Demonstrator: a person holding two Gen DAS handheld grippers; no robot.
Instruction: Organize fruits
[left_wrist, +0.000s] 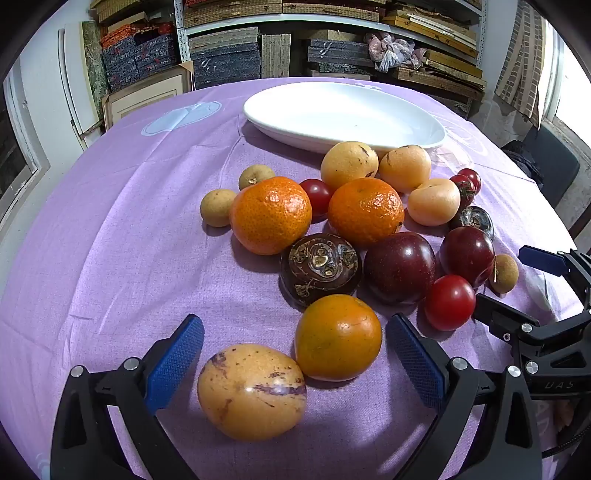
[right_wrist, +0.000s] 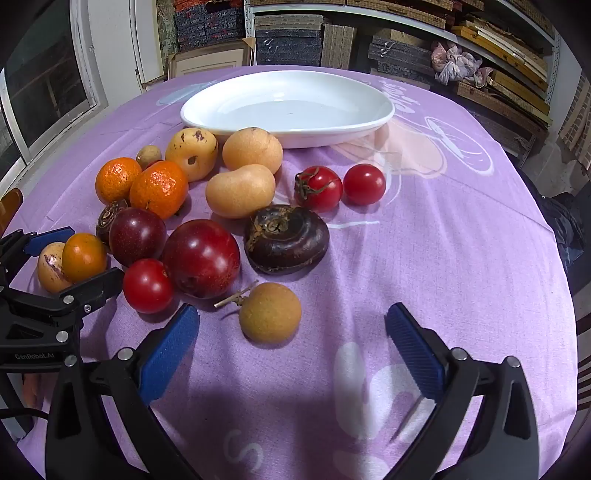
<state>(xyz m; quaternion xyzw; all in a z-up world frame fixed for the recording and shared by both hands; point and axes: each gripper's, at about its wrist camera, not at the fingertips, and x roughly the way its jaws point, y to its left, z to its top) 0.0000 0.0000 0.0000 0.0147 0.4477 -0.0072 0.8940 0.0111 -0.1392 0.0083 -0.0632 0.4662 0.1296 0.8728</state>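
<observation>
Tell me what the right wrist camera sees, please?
The open right gripper hovers near a round tan longan on a purple tablecloth. Beyond lie mixed fruits and an empty white oval plate.

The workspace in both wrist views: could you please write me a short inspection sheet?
Surface: round table under a purple tablecloth with pale prints.
Job's things: white plate at the far side, holding no fruit; mixed fruits loose on the cloth in front of it, among them a smooth orange fruit and a longan.
Clutter: nothing seen.
Grippers: left gripper open, straddling the smooth orange fruit without contact; right gripper open, the longan between its fingers.
Cables: black cable beside the right gripper.
Surroundings: shelves of stacked boxes, windows.
</observation>
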